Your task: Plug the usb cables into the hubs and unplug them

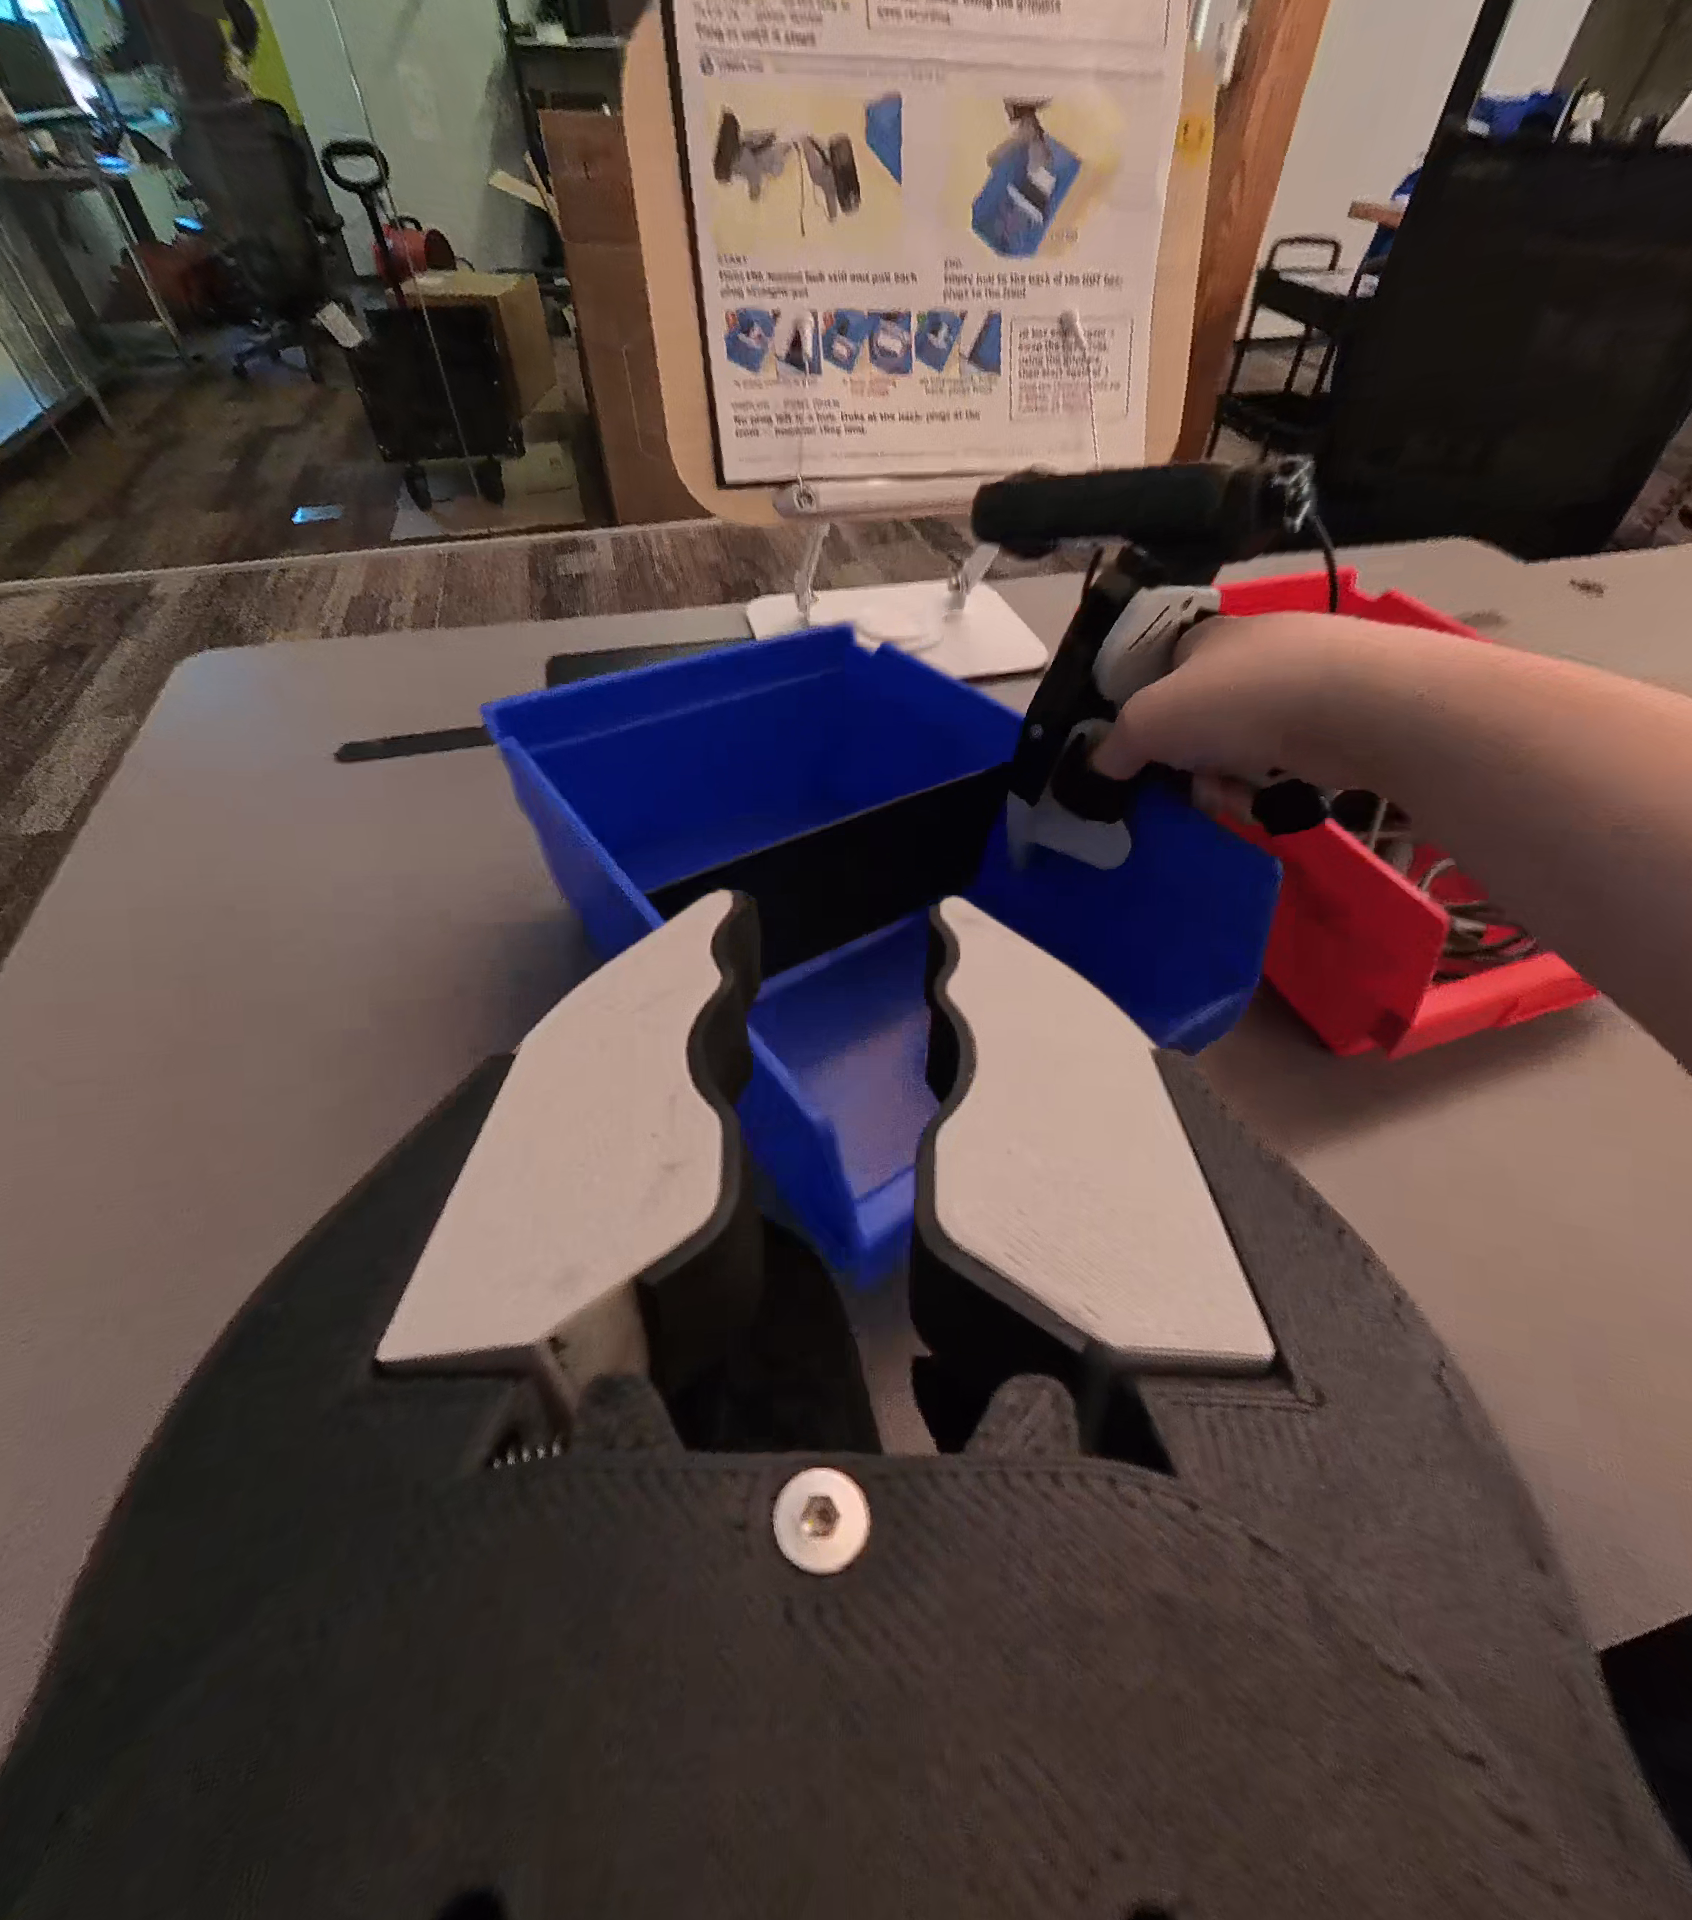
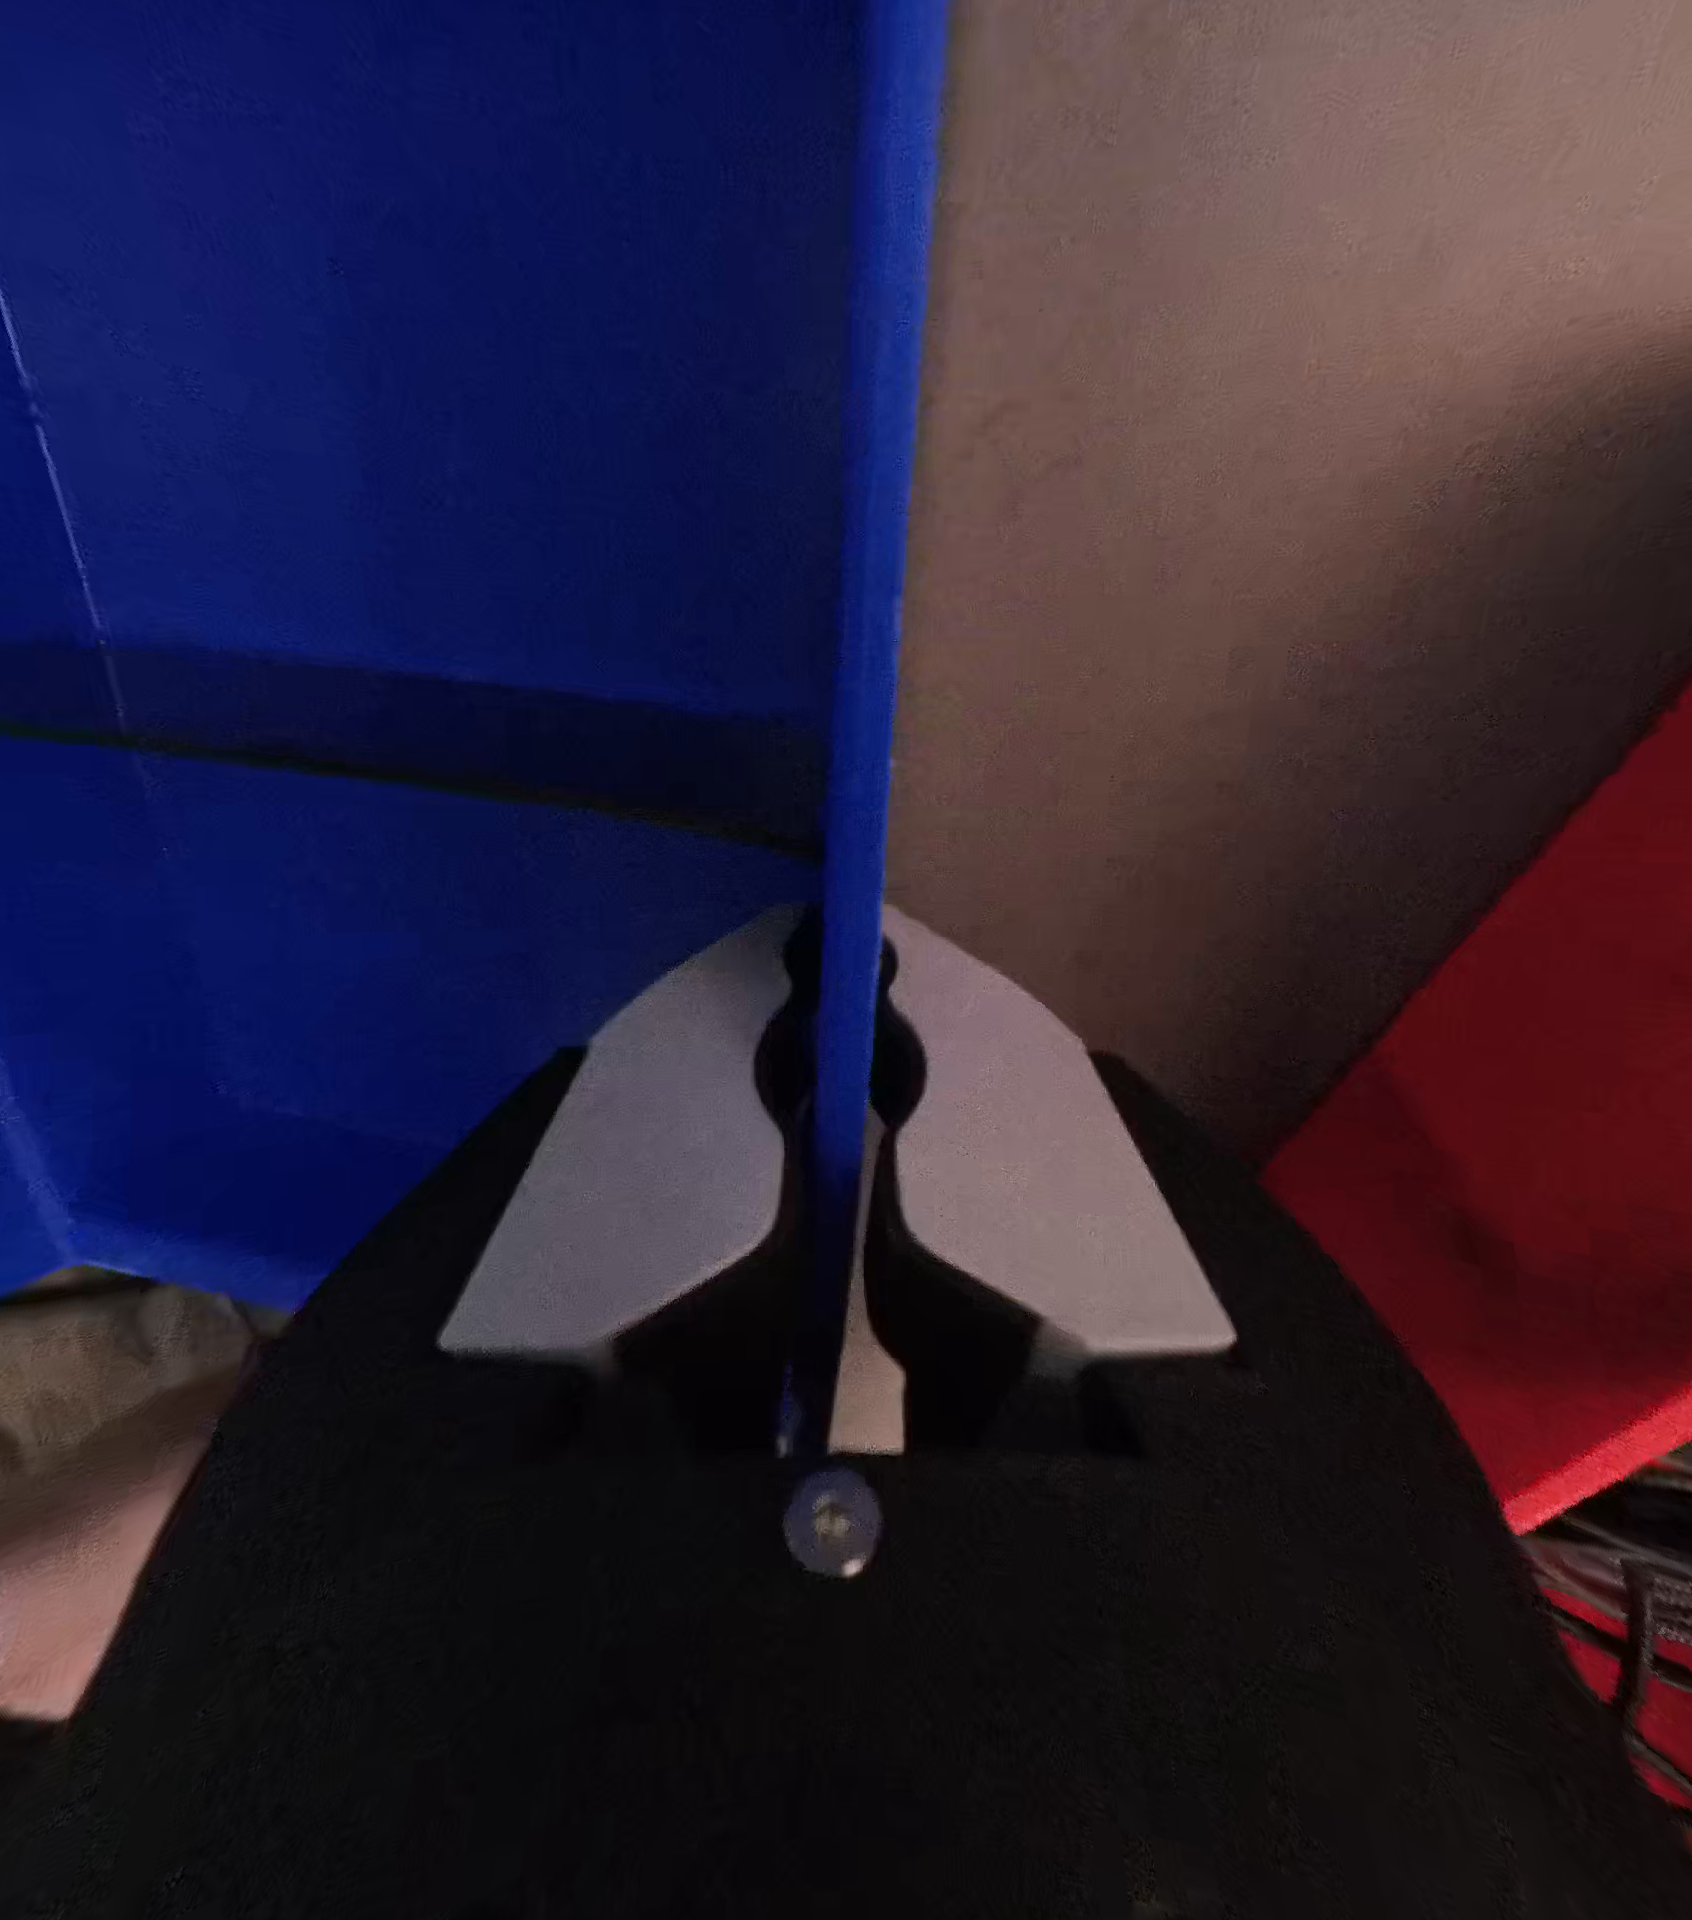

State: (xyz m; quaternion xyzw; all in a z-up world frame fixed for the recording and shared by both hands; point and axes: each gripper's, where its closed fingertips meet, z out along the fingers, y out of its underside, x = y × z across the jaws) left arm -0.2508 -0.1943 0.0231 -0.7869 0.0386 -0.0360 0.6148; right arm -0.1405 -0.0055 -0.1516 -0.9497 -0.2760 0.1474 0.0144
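Note:
A blue bin (image 1: 717, 769) with a black divider (image 1: 821, 862) stands on the grey table (image 1: 198, 1039). My left gripper (image 1: 837, 914) is open and empty, held above the bin's near front corner. My right gripper (image 1: 1039, 842), held by a hand, points down at the bin's right wall. In the right wrist view my right gripper (image 2: 842, 935) is shut on that thin blue wall (image 2: 873, 520), one finger inside and one outside. Dark cables (image 2: 1673, 1621) lie in a red bin (image 2: 1548, 1143). No hub shows in either view.
The red bin (image 1: 1361, 935) sits just right of the blue bin, with cables (image 1: 1444, 914) in it. An instruction sheet on a stand (image 1: 925, 260) is at the table's far edge. A forearm (image 1: 1548, 831) reaches in from the right. My hands' fingertips stand some 30 centimetres from each other.

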